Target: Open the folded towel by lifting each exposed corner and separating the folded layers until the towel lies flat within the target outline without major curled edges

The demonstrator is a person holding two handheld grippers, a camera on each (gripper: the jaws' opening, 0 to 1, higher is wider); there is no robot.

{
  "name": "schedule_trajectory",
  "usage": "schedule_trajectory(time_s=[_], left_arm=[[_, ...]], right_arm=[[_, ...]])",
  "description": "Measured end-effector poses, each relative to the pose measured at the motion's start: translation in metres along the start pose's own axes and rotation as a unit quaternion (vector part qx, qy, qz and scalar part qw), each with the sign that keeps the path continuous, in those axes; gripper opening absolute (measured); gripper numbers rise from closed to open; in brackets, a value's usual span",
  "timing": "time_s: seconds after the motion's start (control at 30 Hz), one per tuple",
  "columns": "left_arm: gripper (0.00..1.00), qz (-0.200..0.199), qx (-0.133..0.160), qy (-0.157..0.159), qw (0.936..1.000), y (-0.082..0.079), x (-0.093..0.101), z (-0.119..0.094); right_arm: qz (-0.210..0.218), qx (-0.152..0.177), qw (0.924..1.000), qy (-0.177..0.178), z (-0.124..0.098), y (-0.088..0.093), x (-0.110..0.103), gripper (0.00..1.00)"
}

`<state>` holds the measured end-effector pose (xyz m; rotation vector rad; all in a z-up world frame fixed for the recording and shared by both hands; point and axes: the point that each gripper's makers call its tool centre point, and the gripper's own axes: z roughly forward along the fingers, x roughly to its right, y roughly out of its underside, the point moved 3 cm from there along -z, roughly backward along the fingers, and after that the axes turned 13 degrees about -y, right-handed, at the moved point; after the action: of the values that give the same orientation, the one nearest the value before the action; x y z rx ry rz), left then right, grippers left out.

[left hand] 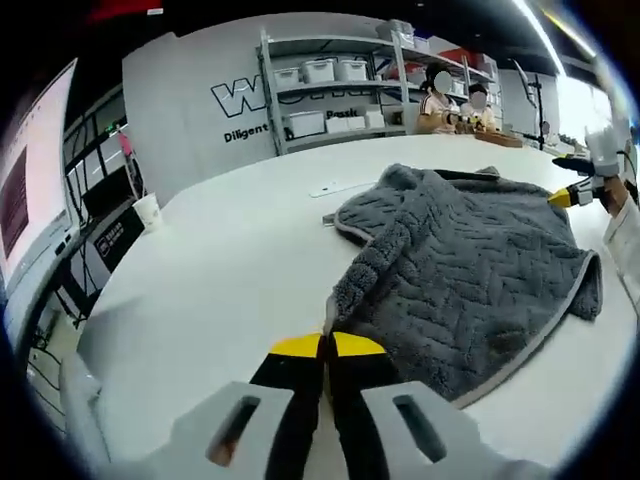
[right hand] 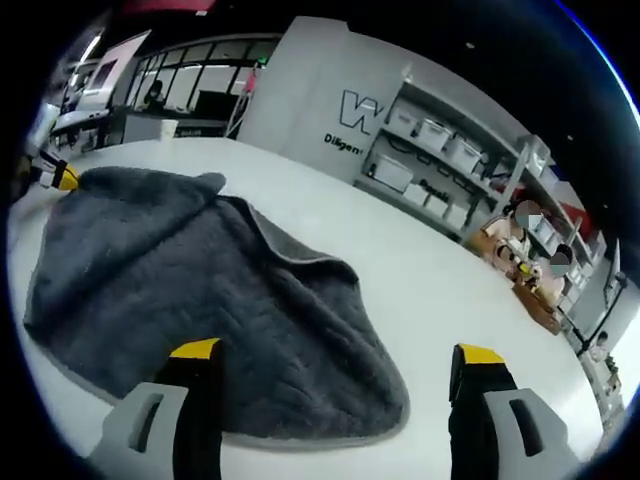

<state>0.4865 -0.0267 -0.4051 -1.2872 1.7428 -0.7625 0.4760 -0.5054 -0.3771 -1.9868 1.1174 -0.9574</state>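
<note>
Left tool (left hand: 326, 347) pinching rumpled grey towel (left hand: 470, 270)

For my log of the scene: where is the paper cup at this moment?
In the left gripper view, the paper cup stands at the far left edge of the white table, well to the left of the grey towel, near a dark cabinet.

The left tongs (left hand: 327, 352) have two black jaws with yellow tips, each rising from a pale grey moulded mount with a slanted oblong slot. The right tongs (right hand: 338, 362) match: black jaws, yellow caps, grey slotted mounts at 7 and 5 o'clock. In the left gripper view, at 3 o'clock, a white sleeve (left hand: 625, 240) shows behind yellow-tipped black jaws.
</note>
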Motion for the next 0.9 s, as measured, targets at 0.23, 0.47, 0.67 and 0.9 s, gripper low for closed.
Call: schedule_trajectory(time_s=[0.23,0.47,0.67,0.9], left_arm=[[0.01,0.001,-0.003,-0.021,0.9998,0.002,-0.009,0.0],[0.01,-0.007,-0.022,-0.078,0.9967,0.014,-0.039,0.0],[0.01,-0.008,-0.032,-0.103,0.9941,0.02,-0.051,-0.003],[0.01,-0.012,-0.042,-0.13,0.9906,0.026,-0.065,-0.007]], right_arm=[[0.0,-0.001,1.0,0.0,0.0,0.0,0.0,0.92],[-0.001,-0.003,1.0,-0.002,0.0,0.001,0.0,0.92],[-0.001,-0.004,1.0,-0.002,0.0,0.001,-0.001,0.92],[-0.002,-0.005,1.0,-0.002,0.0,0.001,-0.001,0.92]])
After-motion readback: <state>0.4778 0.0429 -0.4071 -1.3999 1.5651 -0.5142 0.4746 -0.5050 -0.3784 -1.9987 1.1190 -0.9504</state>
